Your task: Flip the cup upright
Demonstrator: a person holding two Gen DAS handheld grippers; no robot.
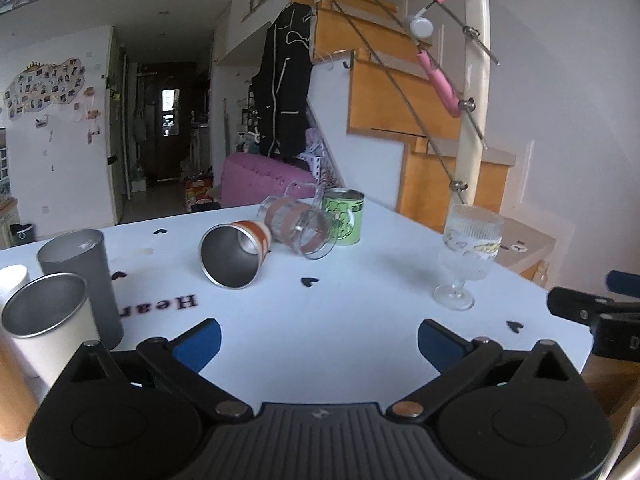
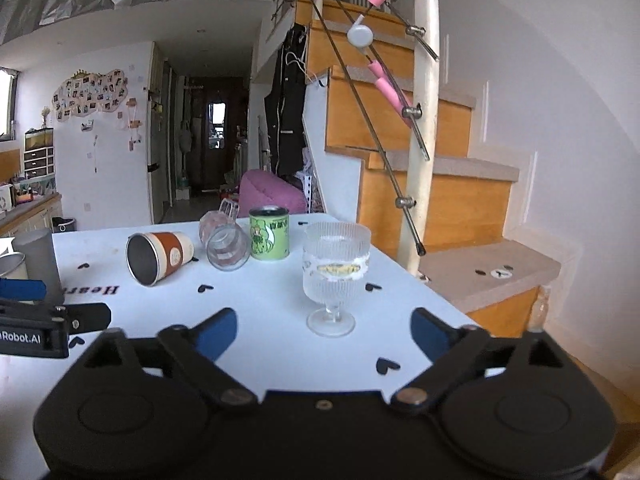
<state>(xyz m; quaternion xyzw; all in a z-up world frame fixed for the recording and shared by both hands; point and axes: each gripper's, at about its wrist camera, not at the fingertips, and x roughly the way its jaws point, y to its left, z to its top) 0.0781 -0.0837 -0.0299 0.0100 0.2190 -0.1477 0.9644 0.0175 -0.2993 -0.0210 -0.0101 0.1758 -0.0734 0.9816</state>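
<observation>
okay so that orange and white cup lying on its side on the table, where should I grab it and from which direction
Grip the orange cup around its middle, across the side walls, coming down from above. It lies on its side on the table, open mouth toward the grippers, base next to the tipped glass mug, so the upper wall looks freest.

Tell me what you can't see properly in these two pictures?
- Left wrist view: the white cup and the tan thing are cut off by the left edge.
- Both views: the clear mug lying down has its far end hidden behind its own glass and the orange cup.
- Right wrist view: the print on the green can is too small to read.
- Right wrist view: the goblet label is blurred.
</observation>
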